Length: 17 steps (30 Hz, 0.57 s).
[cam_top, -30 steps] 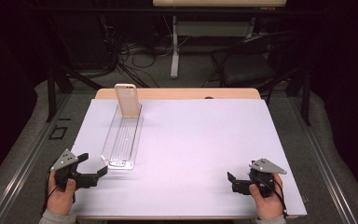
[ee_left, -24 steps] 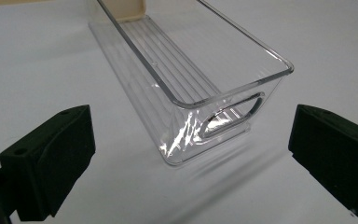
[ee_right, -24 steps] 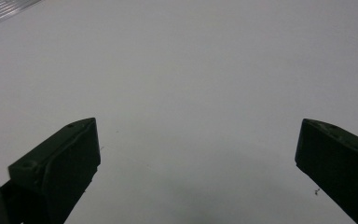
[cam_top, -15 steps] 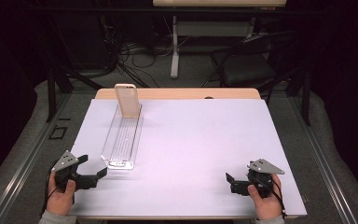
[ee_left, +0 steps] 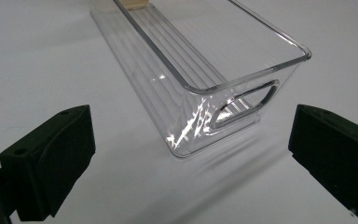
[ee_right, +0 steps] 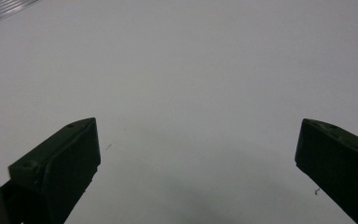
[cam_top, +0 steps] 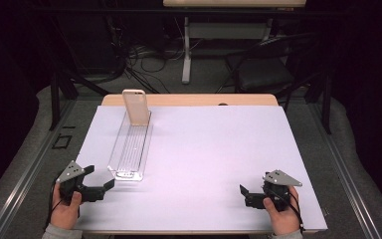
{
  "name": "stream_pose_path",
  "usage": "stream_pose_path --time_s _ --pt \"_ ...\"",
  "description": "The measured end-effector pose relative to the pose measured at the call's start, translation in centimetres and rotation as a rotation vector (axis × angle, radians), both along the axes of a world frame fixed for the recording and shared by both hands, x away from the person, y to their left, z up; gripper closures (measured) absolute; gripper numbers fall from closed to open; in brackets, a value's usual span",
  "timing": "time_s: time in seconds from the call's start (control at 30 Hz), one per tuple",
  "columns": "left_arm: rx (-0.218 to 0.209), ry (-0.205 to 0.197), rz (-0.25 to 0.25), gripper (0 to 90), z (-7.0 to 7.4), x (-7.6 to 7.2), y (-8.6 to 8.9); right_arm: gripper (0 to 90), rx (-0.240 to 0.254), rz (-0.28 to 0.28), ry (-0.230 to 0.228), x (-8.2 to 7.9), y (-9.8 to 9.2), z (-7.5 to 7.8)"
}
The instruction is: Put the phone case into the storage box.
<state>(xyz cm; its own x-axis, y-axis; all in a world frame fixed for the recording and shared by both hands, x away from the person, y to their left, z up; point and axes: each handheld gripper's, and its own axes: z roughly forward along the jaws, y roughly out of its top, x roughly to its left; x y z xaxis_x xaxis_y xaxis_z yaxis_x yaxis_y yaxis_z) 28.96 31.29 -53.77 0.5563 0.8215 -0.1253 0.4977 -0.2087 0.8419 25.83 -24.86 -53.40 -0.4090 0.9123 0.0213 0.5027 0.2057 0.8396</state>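
Both tools sitting released, jaws wide: left tool [cam_top: 108, 185] just beside clear bin [cam_top: 131, 148] lying at table [cam_top: 219, 144] 9 o'clock; right tool [cam_top: 245, 191] resting at 5. Likely grab: approaching near end wall [ee_left: 235, 105] squarely, avoiding slip.

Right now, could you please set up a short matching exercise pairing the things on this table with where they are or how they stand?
Things:
1. clear bin
2. tan block
3. left hand-held gripper
4. right hand-held gripper

Descriptions:
A. open, near right of the table, nothing between its jaws
B. upright at the bin's far end
C. long, see-through, on the table's left half
D. open, facing the bin's near end

Pairs: 1-C, 2-B, 3-D, 4-A
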Motion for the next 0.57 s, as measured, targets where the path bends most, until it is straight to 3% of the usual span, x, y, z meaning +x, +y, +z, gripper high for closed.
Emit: stream_pose_path --time_s 0.57 --pt "0.001 0.003 0.001 0.7 -0.04 0.03 0.02 0.0 -0.002 0.002 0.005 0.06 0.03 -0.12"
